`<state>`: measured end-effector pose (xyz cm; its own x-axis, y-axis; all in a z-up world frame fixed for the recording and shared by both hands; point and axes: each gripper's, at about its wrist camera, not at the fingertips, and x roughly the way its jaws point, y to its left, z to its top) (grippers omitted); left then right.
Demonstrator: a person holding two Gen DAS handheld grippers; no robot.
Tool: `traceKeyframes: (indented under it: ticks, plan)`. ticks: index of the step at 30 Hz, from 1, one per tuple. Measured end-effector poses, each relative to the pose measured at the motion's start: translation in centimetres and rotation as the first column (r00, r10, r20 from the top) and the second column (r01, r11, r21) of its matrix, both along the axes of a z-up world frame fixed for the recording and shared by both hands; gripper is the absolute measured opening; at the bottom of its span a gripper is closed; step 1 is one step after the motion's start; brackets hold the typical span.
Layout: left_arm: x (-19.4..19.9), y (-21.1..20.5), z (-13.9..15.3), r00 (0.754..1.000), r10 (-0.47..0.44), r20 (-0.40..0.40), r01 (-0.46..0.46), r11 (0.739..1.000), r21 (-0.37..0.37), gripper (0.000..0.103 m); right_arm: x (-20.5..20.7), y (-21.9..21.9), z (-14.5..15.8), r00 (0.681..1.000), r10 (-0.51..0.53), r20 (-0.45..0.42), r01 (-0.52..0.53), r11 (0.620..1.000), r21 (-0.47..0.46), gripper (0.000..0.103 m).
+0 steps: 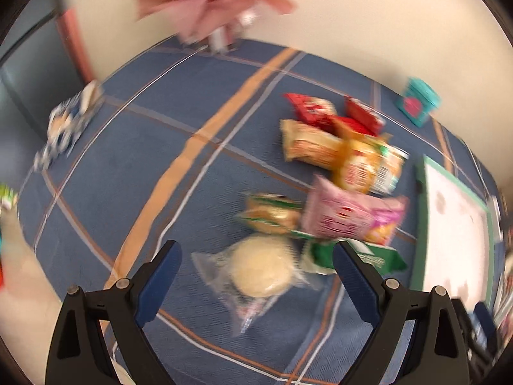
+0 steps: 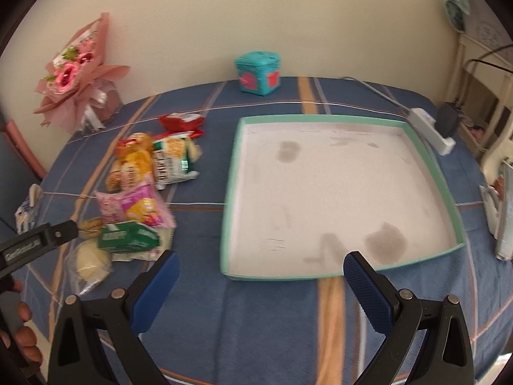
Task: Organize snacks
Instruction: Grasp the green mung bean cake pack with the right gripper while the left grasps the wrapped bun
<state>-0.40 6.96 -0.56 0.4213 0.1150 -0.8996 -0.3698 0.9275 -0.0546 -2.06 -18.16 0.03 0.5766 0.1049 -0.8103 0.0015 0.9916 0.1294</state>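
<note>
Your left claw (image 1: 256, 258) is spread wide and empty, poised over the clear-wrapped pale round bun (image 1: 263, 264) near the table's front edge. The other snacks (image 1: 346, 166) lie heaped just beyond the bun, toward the table's (image 2: 256, 320) middle, a pink packet (image 2: 134, 207) and a green packet (image 2: 128, 240) among them. Your right claw (image 2: 261, 264) is also wide and holds nothing, at the near rim of the mint-edged tray (image 2: 426, 157), which lies toward the table's right edge and has no snacks in it.
</note>
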Motion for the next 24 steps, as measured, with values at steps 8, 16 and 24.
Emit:
traceKeyframes:
  ticks: [8, 16, 24]
  plan:
    - [-0.5, 3.9, -2.2, 0.982, 0.17, -0.085, -0.176, 0.982, -0.07, 0.095, 1.1, 6.2, -0.3, 0.98, 0.198, 0.017, -0.198, 0.98, 0.021, 0.103]
    - [-0.4, 5.6, -3.2, 0.976, 0.195, -0.092, -0.205, 0.973, -0.11, 0.095, 2.0, 10.4, -1.5, 0.956, 0.295, 0.003, -0.295, 0.955, 0.011, 0.103]
    - [-0.2, 6.3, -3.5, 0.968, 0.227, -0.105, -0.241, 0.961, -0.139, 0.095, 3.1, 13.4, -3.1, 0.942, 0.334, -0.027, -0.334, 0.942, -0.036, 0.102]
